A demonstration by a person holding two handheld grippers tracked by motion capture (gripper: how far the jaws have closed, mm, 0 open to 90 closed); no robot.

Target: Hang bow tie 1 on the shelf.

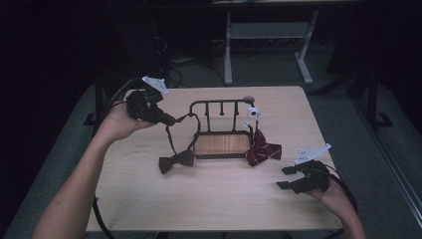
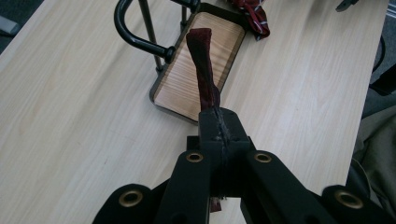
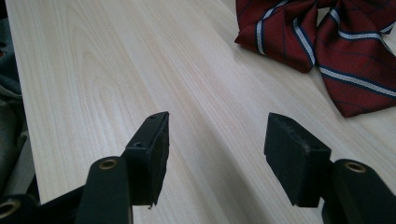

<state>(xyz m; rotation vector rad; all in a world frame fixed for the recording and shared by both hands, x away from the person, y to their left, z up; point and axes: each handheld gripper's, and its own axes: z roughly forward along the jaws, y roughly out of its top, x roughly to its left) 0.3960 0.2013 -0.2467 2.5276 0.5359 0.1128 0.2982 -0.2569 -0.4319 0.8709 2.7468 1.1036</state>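
High view shows the left gripper [image 1: 169, 119] clenching the dark bow tie's strap [image 1: 170, 139] beside the rack [image 1: 221, 127], seemingly for hanging, while the right gripper [image 1: 287, 177] rests released at lower right.

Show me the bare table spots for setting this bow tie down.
Free: the near table strip between the plain bow tie and right claw; also right of the striped bow tie. Crowded: around the rack, where both ties lie.

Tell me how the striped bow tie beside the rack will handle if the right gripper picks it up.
The striped bow tie is folded cloth, so probably floppy and light. It lies crumpled, so it should neither roll nor tip.
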